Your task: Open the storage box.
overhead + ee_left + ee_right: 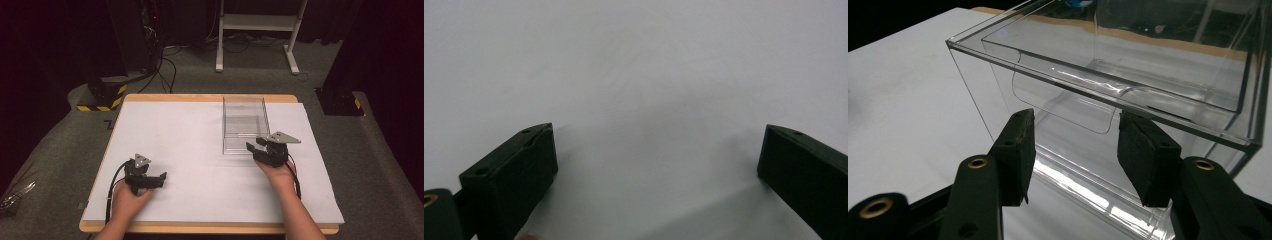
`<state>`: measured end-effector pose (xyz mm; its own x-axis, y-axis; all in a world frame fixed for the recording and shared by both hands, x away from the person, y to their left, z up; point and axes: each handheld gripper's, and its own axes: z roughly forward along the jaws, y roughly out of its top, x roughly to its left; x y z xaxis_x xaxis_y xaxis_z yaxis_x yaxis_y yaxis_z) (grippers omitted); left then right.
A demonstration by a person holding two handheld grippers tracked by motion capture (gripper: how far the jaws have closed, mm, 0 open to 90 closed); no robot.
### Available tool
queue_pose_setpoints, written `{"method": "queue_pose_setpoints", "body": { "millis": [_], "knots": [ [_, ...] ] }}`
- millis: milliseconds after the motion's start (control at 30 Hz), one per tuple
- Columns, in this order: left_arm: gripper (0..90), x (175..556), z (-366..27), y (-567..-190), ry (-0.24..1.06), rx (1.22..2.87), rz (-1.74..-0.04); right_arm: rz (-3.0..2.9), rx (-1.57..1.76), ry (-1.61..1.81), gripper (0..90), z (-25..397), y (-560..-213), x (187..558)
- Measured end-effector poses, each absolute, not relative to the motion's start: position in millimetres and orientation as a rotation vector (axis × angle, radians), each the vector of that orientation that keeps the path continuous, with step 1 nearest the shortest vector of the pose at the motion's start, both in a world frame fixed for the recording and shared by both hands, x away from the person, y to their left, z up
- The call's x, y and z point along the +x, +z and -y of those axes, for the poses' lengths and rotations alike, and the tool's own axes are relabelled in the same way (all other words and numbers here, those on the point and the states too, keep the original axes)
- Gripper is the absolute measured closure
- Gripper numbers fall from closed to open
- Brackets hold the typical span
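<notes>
A clear plastic box [243,125] with an open top stands on the white table [185,135], right of the middle. My right gripper [253,147] is at the box's near end, pointing left and forward. In the right gripper view the box [1058,70] rises just ahead, and the right gripper [1073,137] is open, its jaws flanking a rounded cut-out in the near wall without closing on it. My left gripper [162,177] rests low at the near left of the table. It [656,150] is wide open over the bare white surface, with nothing between the jaws.
The table's wooden edge [200,98] borders the white sheet. On the grey floor behind stand a white metal frame [257,22], a yellow-and-black striped base [102,100] with cables, and a dark base [340,102] at the right.
</notes>
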<state>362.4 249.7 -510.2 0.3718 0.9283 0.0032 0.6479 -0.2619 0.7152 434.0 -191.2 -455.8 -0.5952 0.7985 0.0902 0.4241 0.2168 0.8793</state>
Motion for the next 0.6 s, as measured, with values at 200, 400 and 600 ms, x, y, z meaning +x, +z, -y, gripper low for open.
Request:
{"method": "queue_pose_setpoints", "body": {
  "millis": [200,400,600],
  "knots": [
    [2.8,362.4,-249.7,-510.2,0.574,2.006,-1.356,-2.133,1.084,1.368,51.7,188.8,-457.8,436.2],
    [2.8,362.4,-249.7,-510.2,0.575,2.007,-1.356,-2.143,1.075,1.409,55.7,193.7,-461.6,442.0],
    [2.8,362.3,-249.6,-510.2,0.574,2.006,-1.357,-2.155,1.049,1.448,57.4,195.8,-464.7,445.9]
  ]
}}
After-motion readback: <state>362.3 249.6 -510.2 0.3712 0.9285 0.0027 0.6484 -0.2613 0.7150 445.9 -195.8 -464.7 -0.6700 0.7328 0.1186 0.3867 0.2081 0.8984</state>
